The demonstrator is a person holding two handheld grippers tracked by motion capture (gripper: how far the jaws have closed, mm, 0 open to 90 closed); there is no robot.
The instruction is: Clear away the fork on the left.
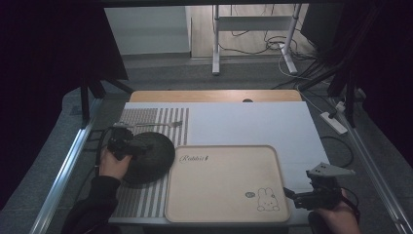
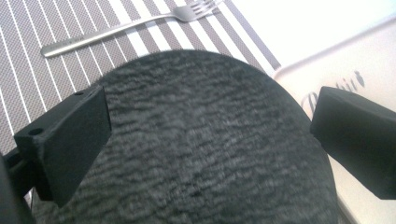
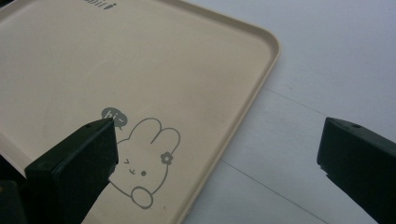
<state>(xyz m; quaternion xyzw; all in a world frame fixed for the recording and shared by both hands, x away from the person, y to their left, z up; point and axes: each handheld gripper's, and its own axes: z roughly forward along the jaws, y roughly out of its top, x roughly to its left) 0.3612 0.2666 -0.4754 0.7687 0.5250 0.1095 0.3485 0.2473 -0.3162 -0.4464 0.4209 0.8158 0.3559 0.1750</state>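
tray: I see the beige tray [image 1: 226, 183] at the bench's near edge, nothing in it; rabbit print [image 3: 144, 161] at its near right corner, script word at far left
plate: dark, round, mottled plate [image 1: 151, 156] on the striped mat [image 1: 146, 200], its right rim at the tray's left edge
fork: fork [image 1: 153, 125] lies flat on the mat just beyond the plate
left gripper: left gripper [image 2: 210, 130] over the plate, jaws spread wide, gripping nothing
right gripper: right gripper [image 3: 217, 158] low over the tray's near right corner, jaws apart, empty
room: white bench [image 1: 253, 122] bare beyond the tray and to its right
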